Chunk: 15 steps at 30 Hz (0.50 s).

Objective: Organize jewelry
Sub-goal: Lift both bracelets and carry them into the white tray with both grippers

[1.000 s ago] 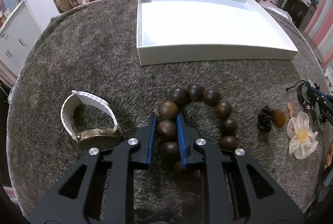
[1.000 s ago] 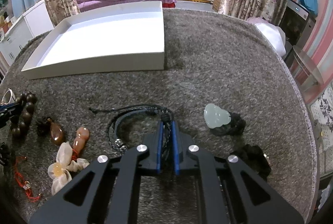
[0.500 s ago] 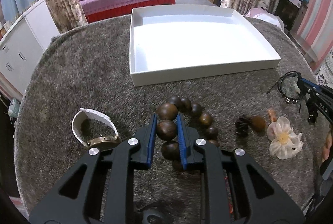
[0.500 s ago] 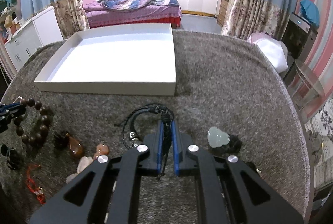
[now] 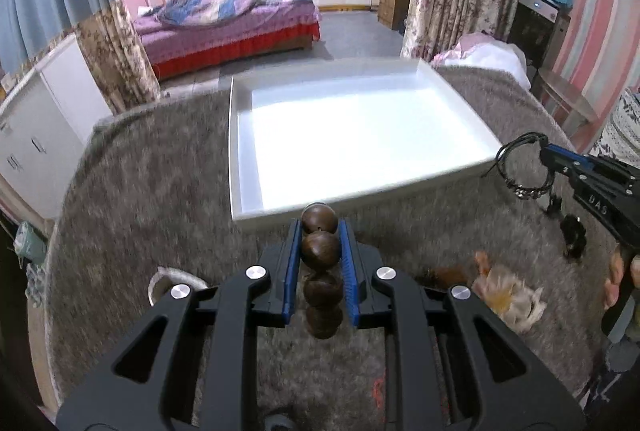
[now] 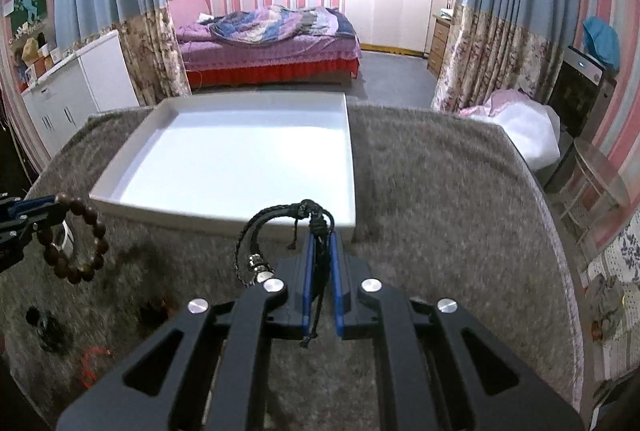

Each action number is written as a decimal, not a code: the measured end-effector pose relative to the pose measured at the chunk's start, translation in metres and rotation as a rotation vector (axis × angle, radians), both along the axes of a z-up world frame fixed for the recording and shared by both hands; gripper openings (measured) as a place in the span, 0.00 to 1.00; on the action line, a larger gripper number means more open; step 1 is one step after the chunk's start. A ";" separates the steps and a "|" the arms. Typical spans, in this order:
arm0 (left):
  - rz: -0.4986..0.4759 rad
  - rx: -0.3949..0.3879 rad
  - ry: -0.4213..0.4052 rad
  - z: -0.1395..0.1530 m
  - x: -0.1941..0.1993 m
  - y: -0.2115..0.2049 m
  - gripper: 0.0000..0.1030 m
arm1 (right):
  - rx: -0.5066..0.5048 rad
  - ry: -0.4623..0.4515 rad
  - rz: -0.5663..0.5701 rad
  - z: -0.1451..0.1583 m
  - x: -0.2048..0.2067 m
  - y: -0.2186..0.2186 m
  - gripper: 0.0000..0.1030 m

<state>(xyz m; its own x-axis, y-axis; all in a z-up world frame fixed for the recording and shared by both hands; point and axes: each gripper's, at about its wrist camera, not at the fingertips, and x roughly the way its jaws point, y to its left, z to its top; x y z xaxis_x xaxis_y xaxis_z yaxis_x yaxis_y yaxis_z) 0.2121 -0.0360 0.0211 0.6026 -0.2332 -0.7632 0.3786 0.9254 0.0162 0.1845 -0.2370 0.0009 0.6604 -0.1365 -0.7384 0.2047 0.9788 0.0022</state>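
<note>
We start at the lower left of the left wrist view, where a white watch strap (image 5: 168, 277) peeks out beside the black frame of our tool, lying on the grey fuzzy table (image 5: 140, 191). In the centre, our left tool (image 5: 319, 243) has its blue pads pinching the wooden bead bracelet (image 5: 320, 251) on one dark bead, the rest of the strand hanging below between the fingers, clear of the table. Just above it in the frame sits the white tray (image 5: 240, 167), broad and shallow, its near wall right behind the top bead. Moving right, a blurred pale flower piece (image 5: 508, 295) lies on the table at lower right, with a small dark ornament (image 5: 574, 237) above it. At the right edge our right tool (image 5: 550, 155) comes in, dangling the black braided cord bracelet (image 5: 520, 171) beside the tray's corner, and a hand (image 5: 618, 277) grips its handle. Over in the right wrist view, the bead bracelet (image 6: 78, 239) hangs at far left from the left tool's tip, apart from the table. The tray (image 6: 352, 167) fills the middle. In the lower centre the right tool (image 6: 320, 247) has its pads pressed together on the knotted cords of the braided bracelet (image 6: 276, 215), whose loop and metal clasp swing out to the left.
</note>
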 end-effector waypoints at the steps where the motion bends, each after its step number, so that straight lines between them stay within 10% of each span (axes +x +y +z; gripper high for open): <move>1: -0.002 -0.002 -0.009 0.005 0.004 -0.002 0.17 | 0.002 -0.002 0.005 0.001 0.006 0.000 0.08; 15: -0.016 -0.089 0.064 0.009 0.140 -0.045 0.17 | 0.014 0.000 0.029 -0.006 0.136 -0.001 0.08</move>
